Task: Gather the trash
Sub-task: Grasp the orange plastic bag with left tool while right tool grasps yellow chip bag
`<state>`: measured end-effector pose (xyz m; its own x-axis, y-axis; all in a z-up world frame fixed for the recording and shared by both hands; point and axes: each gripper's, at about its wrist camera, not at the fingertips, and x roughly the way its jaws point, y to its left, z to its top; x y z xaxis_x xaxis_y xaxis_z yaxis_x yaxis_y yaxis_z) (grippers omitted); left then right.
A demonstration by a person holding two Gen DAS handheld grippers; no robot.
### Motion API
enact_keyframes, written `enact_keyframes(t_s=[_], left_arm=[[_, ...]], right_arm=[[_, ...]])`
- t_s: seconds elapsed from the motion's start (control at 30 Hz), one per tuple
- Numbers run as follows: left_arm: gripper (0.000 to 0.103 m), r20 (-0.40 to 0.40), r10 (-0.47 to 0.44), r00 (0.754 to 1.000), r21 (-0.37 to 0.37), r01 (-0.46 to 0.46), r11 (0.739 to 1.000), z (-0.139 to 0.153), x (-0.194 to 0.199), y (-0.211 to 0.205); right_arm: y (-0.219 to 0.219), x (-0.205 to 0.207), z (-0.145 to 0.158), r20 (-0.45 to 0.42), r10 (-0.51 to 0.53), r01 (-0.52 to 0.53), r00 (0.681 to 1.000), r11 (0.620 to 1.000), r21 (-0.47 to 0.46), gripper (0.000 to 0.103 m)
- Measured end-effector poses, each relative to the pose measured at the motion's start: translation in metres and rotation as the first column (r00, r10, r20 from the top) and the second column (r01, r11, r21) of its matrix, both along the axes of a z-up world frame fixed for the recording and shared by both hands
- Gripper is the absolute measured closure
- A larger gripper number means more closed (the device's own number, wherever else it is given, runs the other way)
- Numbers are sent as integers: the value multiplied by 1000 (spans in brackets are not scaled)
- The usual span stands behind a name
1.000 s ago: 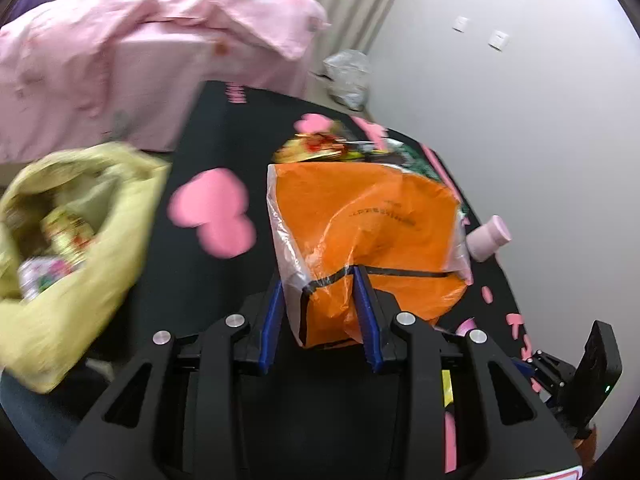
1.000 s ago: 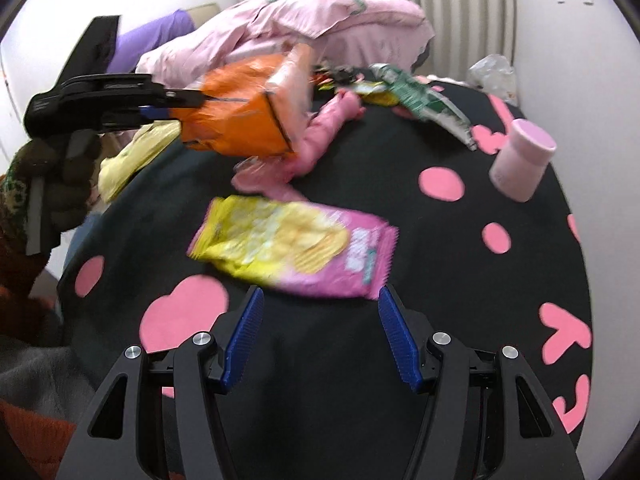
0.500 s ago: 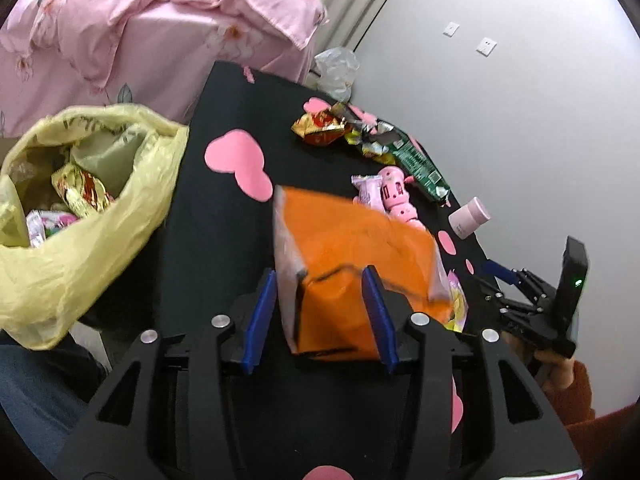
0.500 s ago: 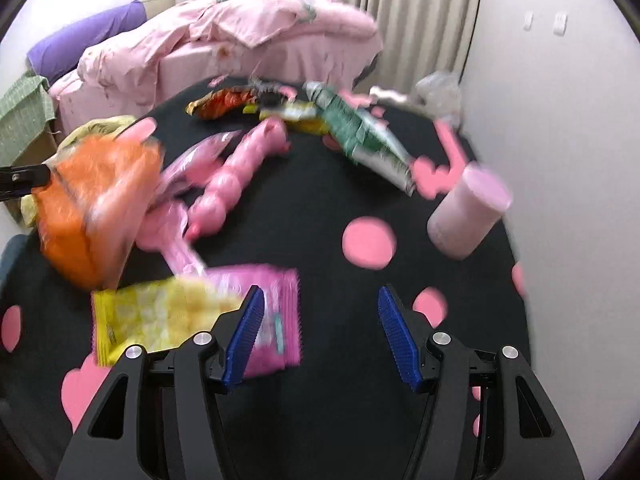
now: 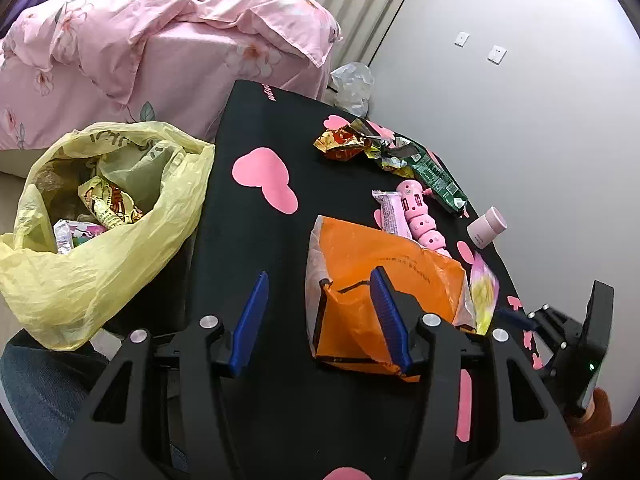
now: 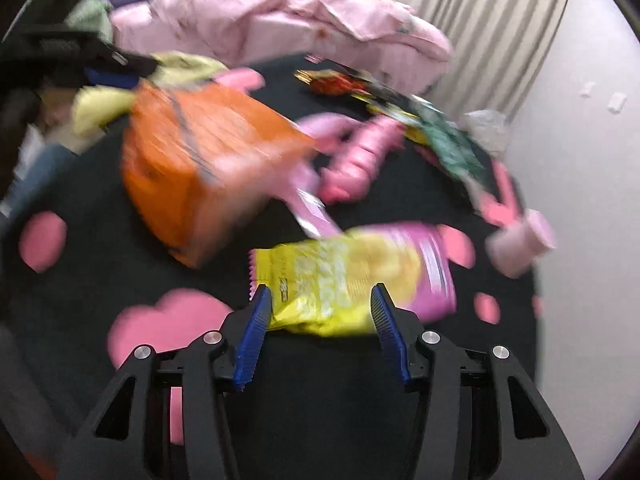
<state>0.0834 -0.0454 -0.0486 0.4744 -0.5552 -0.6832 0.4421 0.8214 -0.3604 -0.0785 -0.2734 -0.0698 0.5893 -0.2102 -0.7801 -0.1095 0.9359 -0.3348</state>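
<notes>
Orange packet loose from left tongs

The black tabletop (printed with pink hearts) carries an orange snack bag, a yellow-pink chip packet, a pink caterpillar toy, crumpled wrappers, a green packet and a pink cup.
</notes>
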Motion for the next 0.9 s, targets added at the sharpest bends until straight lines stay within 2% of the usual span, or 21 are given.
enact_keyframes(t_s=[0.1,0.17,0.23,0.27,0.3,0.33,0.37,0.43,0.47,0.5,0.53,0.57,0.7,0.9], left_arm=[[50,-15,-1,1000,-14,1,1000,-3,0,1],[50,-26,-6,1000,-25,6,1000,-5,0,-1],[50,-29,-21,999,-33,20,999,-7,-2,-4],[50,-26,-26,999,-32,25,999,-7,-3,-5],[49,-23,-31,999,-30,30,999,-7,-4,-8],[49,-18,-37,999,-26,36,999,-7,-5,-10],[49,-13,-42,999,-23,41,999,-6,-6,-12],[49,-5,-47,999,-20,47,999,-5,-8,-14],[49,-1,-50,999,-21,50,999,-4,-9,-14],[49,6,-53,999,-24,53,998,-3,-10,-13],[47,15,-55,998,-27,55,998,-2,-11,-11],[44,23,-52,998,-30,52,998,-1,-11,-10],[44,31,-22,999,-40,24,999,-2,-9,-1],[39,-20,-20,1000,-66,19,998,-16,-5,2]], right_arm=[[-33,-7,-4,-4,-98,97,995,990,-103,54],[-51,-13,2,5,-147,147,989,987,-66,54],[-65,-18,15,34,-187,185,982,980,67,54],[-74,-20,23,53,-215,200,975,958,207,54],[-84,-20,29,62,-246,208,967,909,361,54],[-88,-19,31,60,-269,216,961,870,443,54],[-96,-13,28,38,-305,233,951,795,561,54],[-101,5,19,-24,-329,261,944,701,663,54],[-99,13,13,-49,-343,286,938,688,668,54],[-97,20,9,-59,-353,305,934,697,649,54],[-94,31,4,-70,-370,335,927,728,598,54],[-91,38,1,-77,-374,347,924,739,577,54],[-86,58,-13,-116,-356,360,927,759,542,54],[-73,61,-19,-60,-311,303,949,838,453,52]])
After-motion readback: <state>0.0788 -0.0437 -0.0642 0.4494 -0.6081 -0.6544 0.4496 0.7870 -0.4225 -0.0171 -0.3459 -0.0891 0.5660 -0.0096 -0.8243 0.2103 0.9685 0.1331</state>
